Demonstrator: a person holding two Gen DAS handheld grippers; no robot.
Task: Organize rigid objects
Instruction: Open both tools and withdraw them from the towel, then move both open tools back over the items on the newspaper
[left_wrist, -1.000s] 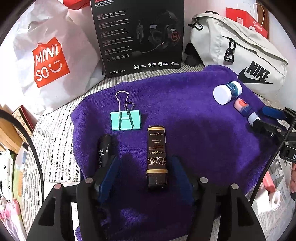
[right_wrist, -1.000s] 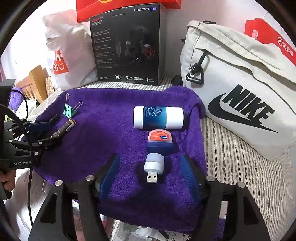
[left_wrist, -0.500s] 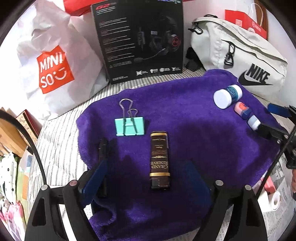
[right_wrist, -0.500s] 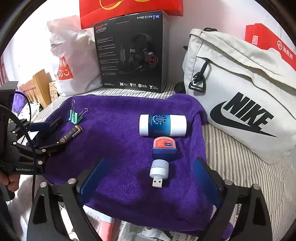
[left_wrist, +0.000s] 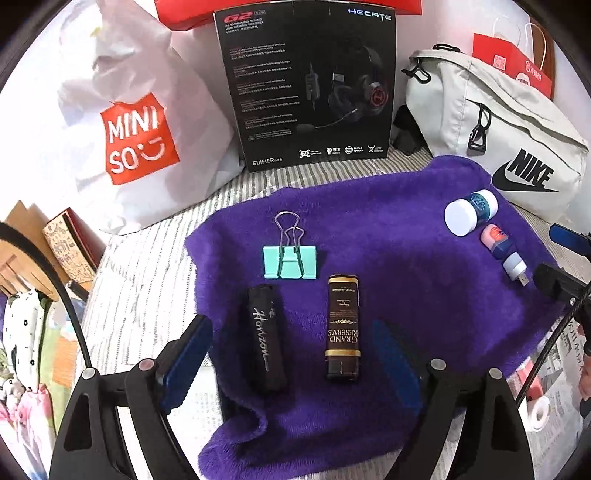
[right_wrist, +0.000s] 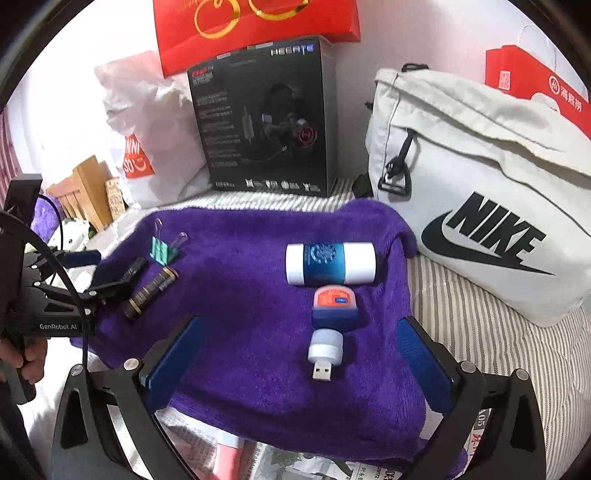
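Note:
A purple towel (left_wrist: 388, 229) carries two groups. On its left lie a mint binder clip (left_wrist: 290, 262), a black "Horizon" tube (left_wrist: 266, 336) and a brown "Grand Reserve" stick (left_wrist: 342, 328). My left gripper (left_wrist: 291, 362) is open, with the tube and stick lying untouched between its blue pads. On the right, a white-and-blue bottle (right_wrist: 330, 263), an orange-lidded blue jar (right_wrist: 334, 306) and a white USB light (right_wrist: 325, 350) sit in a line. My right gripper (right_wrist: 299, 363) has its jaws opening wide, and the USB light lies free between them.
Behind the towel stand a black headset box (left_wrist: 310, 88), a white Miniso bag (left_wrist: 136, 122) and a grey Nike bag (right_wrist: 480, 192), with red paper bags (right_wrist: 255, 29) at the back. Striped bedding (right_wrist: 480, 332) surrounds the towel. Newspaper (right_wrist: 314, 461) lies at the near edge.
Both grippers' jaws have spread much wider. The left pad that stood at the black tube has moved outward, so tube and stick both lie between the fingers. The objects stayed put.

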